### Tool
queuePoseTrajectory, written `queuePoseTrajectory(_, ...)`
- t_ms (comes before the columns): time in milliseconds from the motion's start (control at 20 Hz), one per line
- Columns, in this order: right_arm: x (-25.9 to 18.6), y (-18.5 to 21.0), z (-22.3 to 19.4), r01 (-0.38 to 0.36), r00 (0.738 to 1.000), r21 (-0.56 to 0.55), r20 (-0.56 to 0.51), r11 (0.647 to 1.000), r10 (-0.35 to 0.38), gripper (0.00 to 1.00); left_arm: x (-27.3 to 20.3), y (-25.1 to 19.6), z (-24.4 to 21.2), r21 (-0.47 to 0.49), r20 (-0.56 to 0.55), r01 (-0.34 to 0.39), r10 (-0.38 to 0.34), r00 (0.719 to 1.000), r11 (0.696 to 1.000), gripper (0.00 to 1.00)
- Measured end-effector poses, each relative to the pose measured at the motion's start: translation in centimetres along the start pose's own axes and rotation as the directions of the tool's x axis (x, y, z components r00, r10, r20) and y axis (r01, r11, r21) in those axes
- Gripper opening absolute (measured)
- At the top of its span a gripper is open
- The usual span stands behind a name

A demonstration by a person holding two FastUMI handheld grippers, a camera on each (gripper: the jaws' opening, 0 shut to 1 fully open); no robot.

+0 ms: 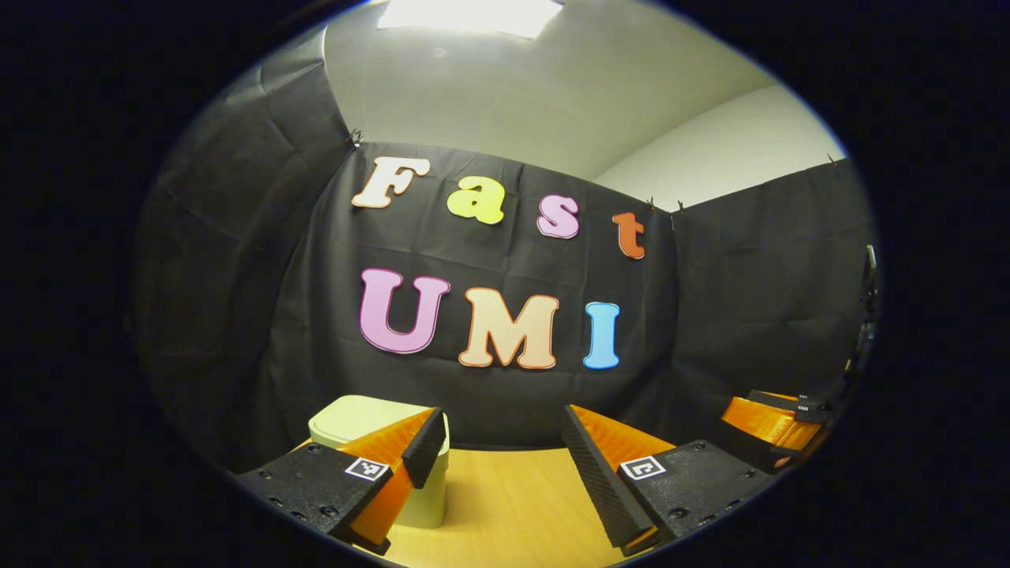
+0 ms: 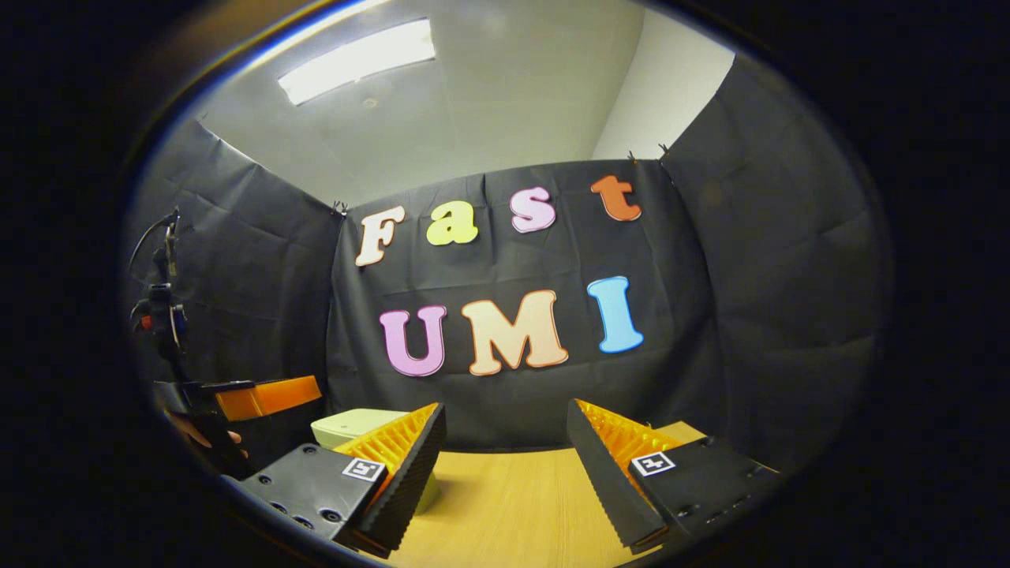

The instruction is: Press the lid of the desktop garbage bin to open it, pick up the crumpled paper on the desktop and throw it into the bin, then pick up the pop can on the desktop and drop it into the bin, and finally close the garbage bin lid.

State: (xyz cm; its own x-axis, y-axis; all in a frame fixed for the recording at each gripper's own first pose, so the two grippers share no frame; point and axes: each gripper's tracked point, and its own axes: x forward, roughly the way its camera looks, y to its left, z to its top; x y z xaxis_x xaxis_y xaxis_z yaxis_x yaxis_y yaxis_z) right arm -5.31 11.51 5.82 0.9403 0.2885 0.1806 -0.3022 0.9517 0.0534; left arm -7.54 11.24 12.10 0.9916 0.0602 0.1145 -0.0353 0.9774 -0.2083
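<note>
In the left gripper view, the garbage bin is sitting on the far left of the tabletop with its lid down, partly hidden behind the near finger. The left gripper is hanging above the wood with its fingers spread wide and nothing between them. Off to the right edge, the right gripper is peeking in. In the right gripper view, the left gripper is showing at far left with a hand on it, the bin is sitting just right of that, and the right gripper is gaping wide too, empty.
</note>
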Motion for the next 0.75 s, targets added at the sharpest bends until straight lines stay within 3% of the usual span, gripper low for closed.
queuePoseTrajectory(300, 0.1, -0.5, 0.9, -0.024, 1.000, -0.002, 0.005, 1.000, 0.024, 0.96, 0.2, -2.8, 0.6, 0.018, 0.028, 0.028, -0.029, 0.999, 0.999, 0.90)
queuePoseTrajectory(750, 0.5, -0.9, 1.0, -0.029, 0.999, -0.012, 0.014, 0.999, 0.029, 0.96, 0.7, -2.4, 0.4, 0.024, 0.019, 0.017, -0.017, 1.000, 1.000, 0.89)
